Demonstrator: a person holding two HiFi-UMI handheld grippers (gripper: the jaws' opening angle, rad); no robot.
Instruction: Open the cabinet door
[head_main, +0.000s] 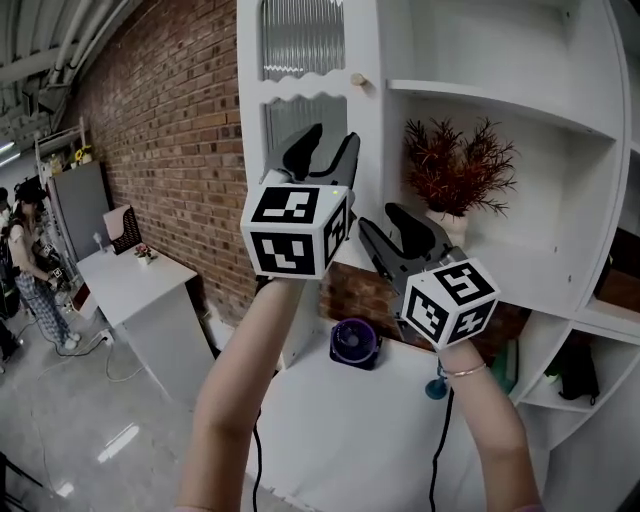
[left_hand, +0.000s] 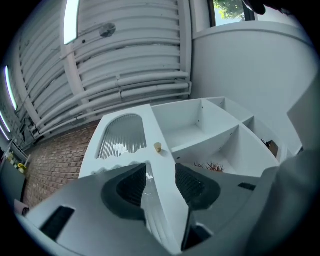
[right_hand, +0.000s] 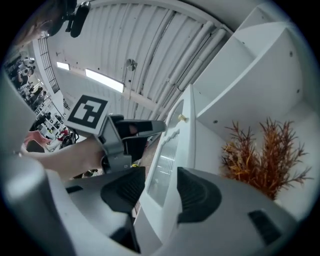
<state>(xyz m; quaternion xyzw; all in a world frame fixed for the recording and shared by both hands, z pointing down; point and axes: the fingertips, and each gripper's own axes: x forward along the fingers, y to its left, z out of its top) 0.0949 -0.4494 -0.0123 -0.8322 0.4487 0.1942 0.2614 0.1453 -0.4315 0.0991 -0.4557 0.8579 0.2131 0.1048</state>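
I record the cabinet door (head_main: 305, 88) as smooth white-painted board with a satin finish. Its panes (head_main: 302, 35) are ribbed clear glass, and its knob (head_main: 357, 79) looks like pale wood. The brick wall (head_main: 170, 130) is rough and matt. The left claw (head_main: 332, 135) and right claw (head_main: 382, 218) have matt dark plastic shells, and I note black, ribbed, rubbery-looking pads (left_hand: 131, 185). The floor (head_main: 60, 430) is glossy grey and reflective.

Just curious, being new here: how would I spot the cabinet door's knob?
Find the white shelf unit by the brick wall; its left side is a door with ribbed glass panels. The knob sits at the door's right edge, between the panels: the only small beige peg amid white.
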